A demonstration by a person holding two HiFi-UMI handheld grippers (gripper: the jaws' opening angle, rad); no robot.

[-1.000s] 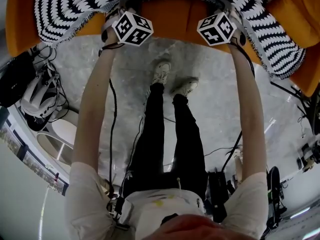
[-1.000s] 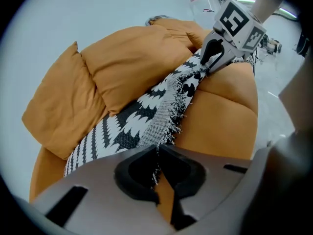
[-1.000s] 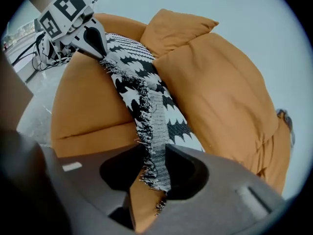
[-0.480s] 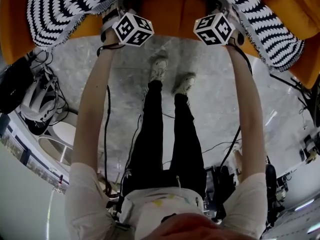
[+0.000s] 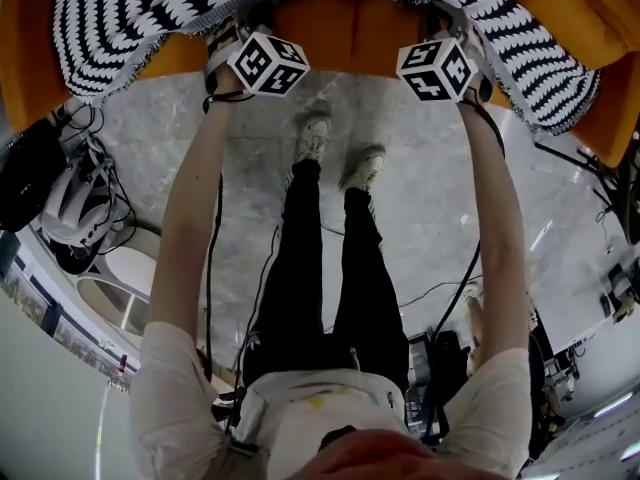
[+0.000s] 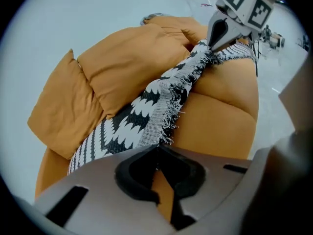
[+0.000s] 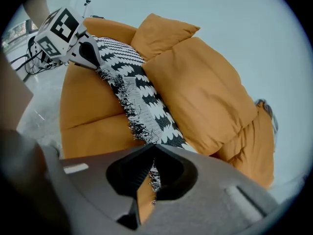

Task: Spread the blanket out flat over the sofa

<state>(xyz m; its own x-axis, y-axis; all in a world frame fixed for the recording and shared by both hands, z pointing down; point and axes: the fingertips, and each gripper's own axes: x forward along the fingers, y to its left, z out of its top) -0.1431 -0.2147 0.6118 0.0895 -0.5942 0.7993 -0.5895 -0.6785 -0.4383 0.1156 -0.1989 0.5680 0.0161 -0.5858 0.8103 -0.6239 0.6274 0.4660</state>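
Note:
A black-and-white zigzag blanket with a fringed edge lies across the orange sofa. My left gripper has just closed and is shut on the fringed hem, whose edge runs into its tips. My right gripper is shut on the same hem further right, with fringe caught between its jaws. The hem stretches between the two grippers along the seat front. Each gripper view shows the other gripper pinching the blanket.
Big orange back cushions stand behind the blanket. The person's legs and shoes are on the grey marble floor before the seat. Cables, a black bag and a white object lie at the left.
The right gripper has lifted slightly with the hem in it. The left gripper has stayed at the hem, and the blanket edge between the two looks tauter.

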